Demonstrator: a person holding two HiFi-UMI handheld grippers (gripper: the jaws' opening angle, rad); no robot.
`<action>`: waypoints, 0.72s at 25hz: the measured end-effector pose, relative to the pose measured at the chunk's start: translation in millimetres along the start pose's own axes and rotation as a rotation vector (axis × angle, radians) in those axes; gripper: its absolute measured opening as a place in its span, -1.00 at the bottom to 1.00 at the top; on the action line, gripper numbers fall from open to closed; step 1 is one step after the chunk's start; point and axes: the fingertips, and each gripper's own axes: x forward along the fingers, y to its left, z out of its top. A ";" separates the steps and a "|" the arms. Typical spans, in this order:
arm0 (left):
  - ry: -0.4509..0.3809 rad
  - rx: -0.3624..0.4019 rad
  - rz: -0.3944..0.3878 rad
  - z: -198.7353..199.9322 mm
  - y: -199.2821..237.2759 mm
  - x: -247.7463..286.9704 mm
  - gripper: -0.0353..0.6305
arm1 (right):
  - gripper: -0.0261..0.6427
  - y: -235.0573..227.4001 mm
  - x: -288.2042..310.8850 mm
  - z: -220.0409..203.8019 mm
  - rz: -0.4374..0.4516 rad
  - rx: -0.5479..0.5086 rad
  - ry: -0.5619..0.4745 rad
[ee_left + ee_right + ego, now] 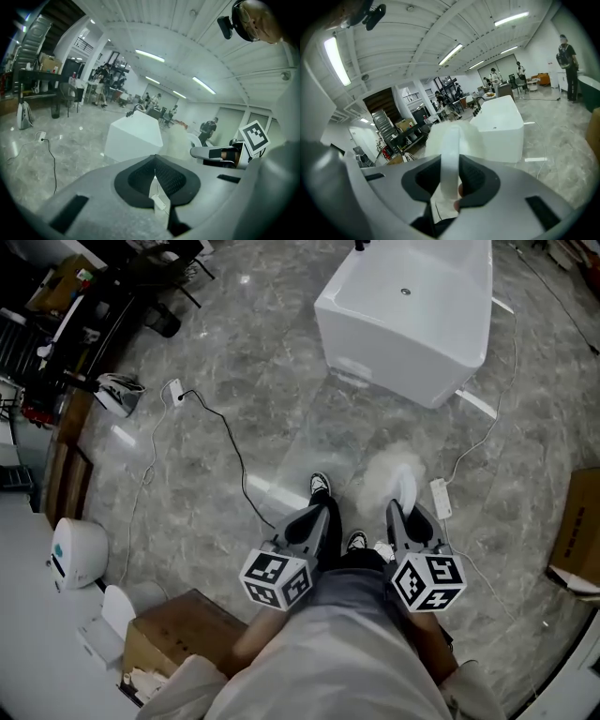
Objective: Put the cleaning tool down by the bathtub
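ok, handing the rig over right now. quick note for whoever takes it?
Left gripper: shut, nothing in it, held low in front of the body.
Right gripper: shut on the white handle of the cleaning tool, fluffy head pointing ahead.
Bathtub: ahead across the floor, not reached yet.
Done: tool is in the grip.
Left: walk to the bathtub, set the tool down beside it, open the jaws. Probably worth stepping around the power strip on the floor just ahead.
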 end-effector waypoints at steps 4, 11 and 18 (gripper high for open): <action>-0.011 -0.017 0.003 34.4 31.2 20.1 -0.88 | -0.66 8.7 40.7 24.0 0.000 0.006 0.009; -0.025 -0.030 -0.017 91.5 81.7 44.4 -0.88 | -0.65 36.8 106.3 54.9 0.021 0.007 0.033; -0.056 0.004 -0.027 145.3 128.5 61.4 -0.88 | -0.66 57.9 153.9 87.7 -0.019 -0.045 0.023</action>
